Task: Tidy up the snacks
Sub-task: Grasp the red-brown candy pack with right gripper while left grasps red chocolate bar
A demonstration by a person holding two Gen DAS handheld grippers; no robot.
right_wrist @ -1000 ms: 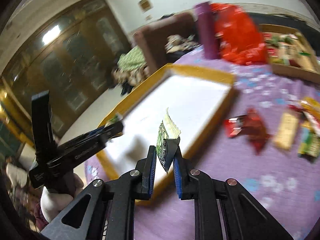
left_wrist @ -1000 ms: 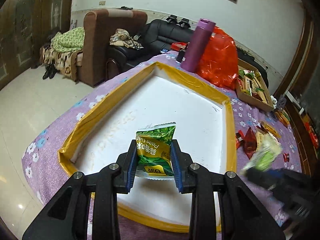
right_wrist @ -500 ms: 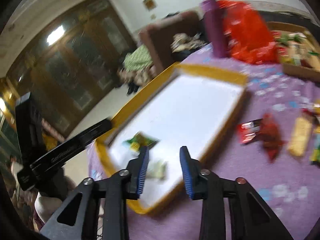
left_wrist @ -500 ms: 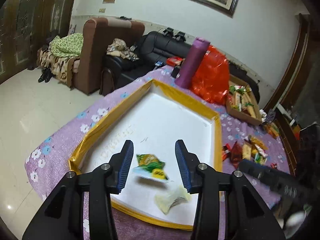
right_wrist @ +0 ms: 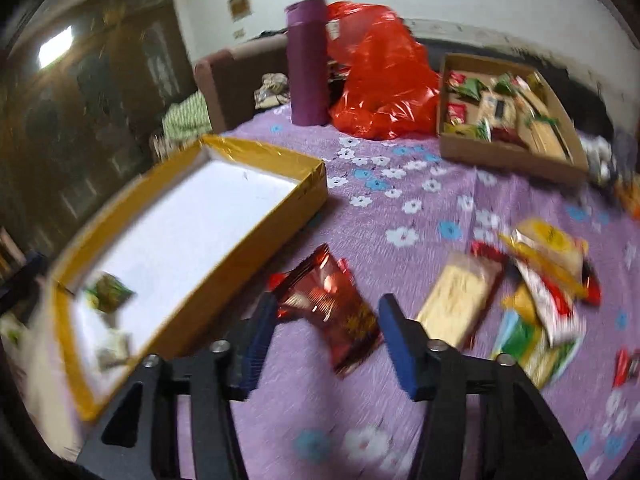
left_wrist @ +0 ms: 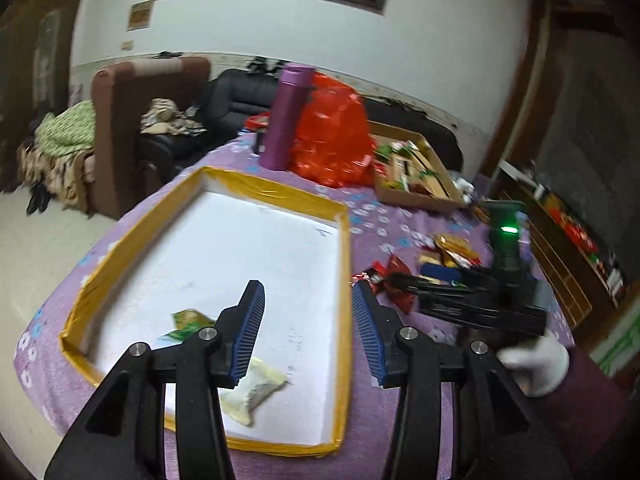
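Red foil snack packet is seen flat on the purple tabletop, just beside the yellow-rimmed tray, framed by the released right gripper. Left gripper, also released, is held over two packets at the tray's near end.

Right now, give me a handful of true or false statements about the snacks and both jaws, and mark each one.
1. Both the left gripper and right gripper stand open and hold nothing. True.
2. The yellow-rimmed tray holds two packets. True: a green packet and a pale packet.
3. The red foil packet lies in the tray. False: it lies on the purple tablecloth beside it.
4. The purple bottle lies on its side. False: it stands upright.
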